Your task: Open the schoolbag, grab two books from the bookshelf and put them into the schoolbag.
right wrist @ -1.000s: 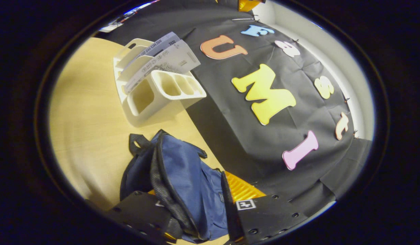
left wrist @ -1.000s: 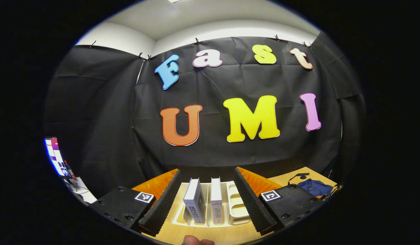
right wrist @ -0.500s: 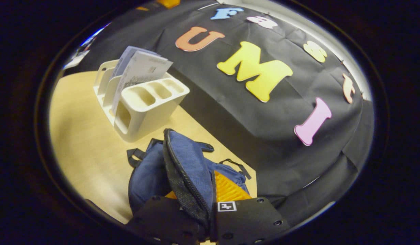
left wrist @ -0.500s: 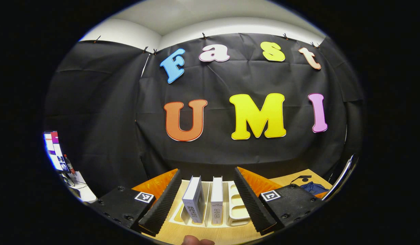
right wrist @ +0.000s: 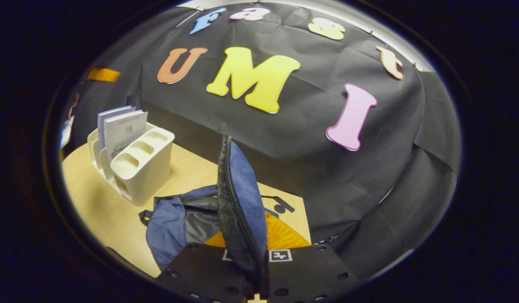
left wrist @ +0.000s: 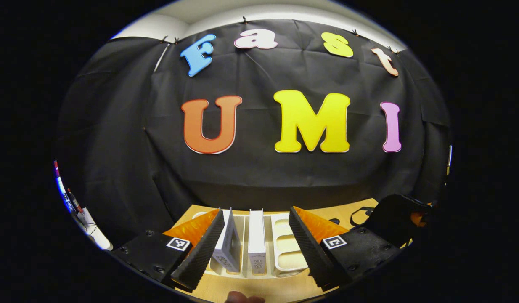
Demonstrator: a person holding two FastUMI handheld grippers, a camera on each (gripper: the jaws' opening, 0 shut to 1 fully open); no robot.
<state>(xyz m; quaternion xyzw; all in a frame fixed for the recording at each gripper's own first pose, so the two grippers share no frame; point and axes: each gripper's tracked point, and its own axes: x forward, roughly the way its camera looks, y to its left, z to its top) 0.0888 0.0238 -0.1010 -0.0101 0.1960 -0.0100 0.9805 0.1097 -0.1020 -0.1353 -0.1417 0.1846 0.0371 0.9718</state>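
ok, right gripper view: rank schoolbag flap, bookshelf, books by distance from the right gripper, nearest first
1. Schoolbag flap: pinched in the right gripper, bottom centre.
2. Bookshelf: on the table, left of the bag.
3. Books: upright in the bookshelf's far slots, upper left.

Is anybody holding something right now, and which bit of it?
The right hand-held gripper pinches the schoolbag by its zippered flap. The left hand-held gripper holds nothing.

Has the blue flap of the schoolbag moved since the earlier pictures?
Yes. The flap, pinched in the right tongs, now stands upright, risen well above the white bookshelf on the table; a second ago it lay low, below the shelf.
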